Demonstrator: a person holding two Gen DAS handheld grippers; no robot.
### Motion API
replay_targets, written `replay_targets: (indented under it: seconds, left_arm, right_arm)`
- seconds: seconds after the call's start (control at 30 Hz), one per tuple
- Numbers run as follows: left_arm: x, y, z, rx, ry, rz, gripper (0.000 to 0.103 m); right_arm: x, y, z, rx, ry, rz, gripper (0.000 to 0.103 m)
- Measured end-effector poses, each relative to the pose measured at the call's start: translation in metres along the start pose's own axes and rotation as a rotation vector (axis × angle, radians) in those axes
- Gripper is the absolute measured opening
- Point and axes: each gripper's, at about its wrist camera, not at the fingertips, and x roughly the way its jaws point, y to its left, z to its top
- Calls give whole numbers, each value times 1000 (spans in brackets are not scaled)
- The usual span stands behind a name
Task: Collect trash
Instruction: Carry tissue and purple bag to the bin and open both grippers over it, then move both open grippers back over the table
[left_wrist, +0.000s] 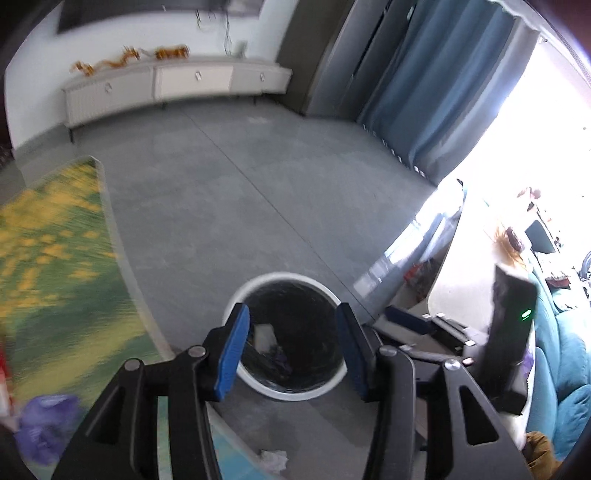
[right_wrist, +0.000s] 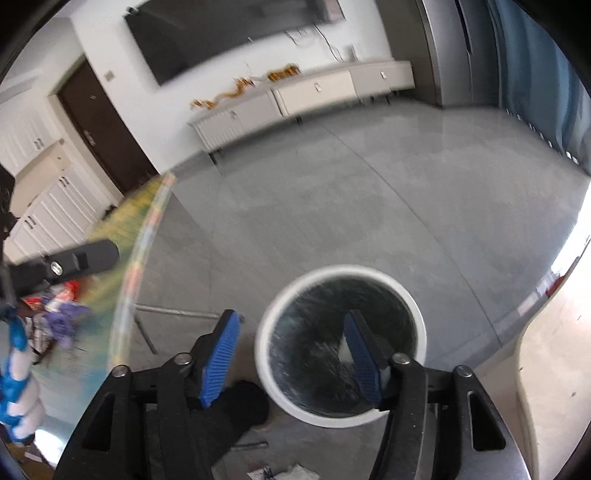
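Note:
A round white bin with a black liner stands on the grey floor; white and purple scraps lie inside. It also shows in the right wrist view. My left gripper hangs open and empty above the bin. My right gripper is open and empty above the bin's left rim; a white scrap lies in the bin. Crumpled purple trash lies on the table at lower left. A white crumpled scrap lies on the floor below the left gripper.
A glass table with a green and yellow cloth is to the left; its edge curves near the bin. More wrappers lie on it. A white side table and teal sofa are to the right.

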Motion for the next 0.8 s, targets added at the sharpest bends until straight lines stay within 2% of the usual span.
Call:
replay_targets:
  seconds: [0.07, 0.17, 0.37, 0.57, 0.8]
  left_arm:
    - [-32, 8, -3, 10, -63, 21, 47]
    - [-88, 28, -12, 9, -169, 66, 47]
    - [-189, 95, -43, -42, -280, 149, 49]
    - [-280, 170, -88, -79, -382, 313, 51]
    - [-347, 238, -137, -172, -442, 418, 51]
  right_arm:
    - [-19, 23, 9, -23, -42, 18, 63]
    - [-47, 66, 20, -76, -111, 43, 75]
    - [-87, 151, 20, -167, -216, 77, 97]
    - [-104, 218, 15, -216, -257, 68, 103]
    - [-122, 251, 14, -205, -344, 88, 103]
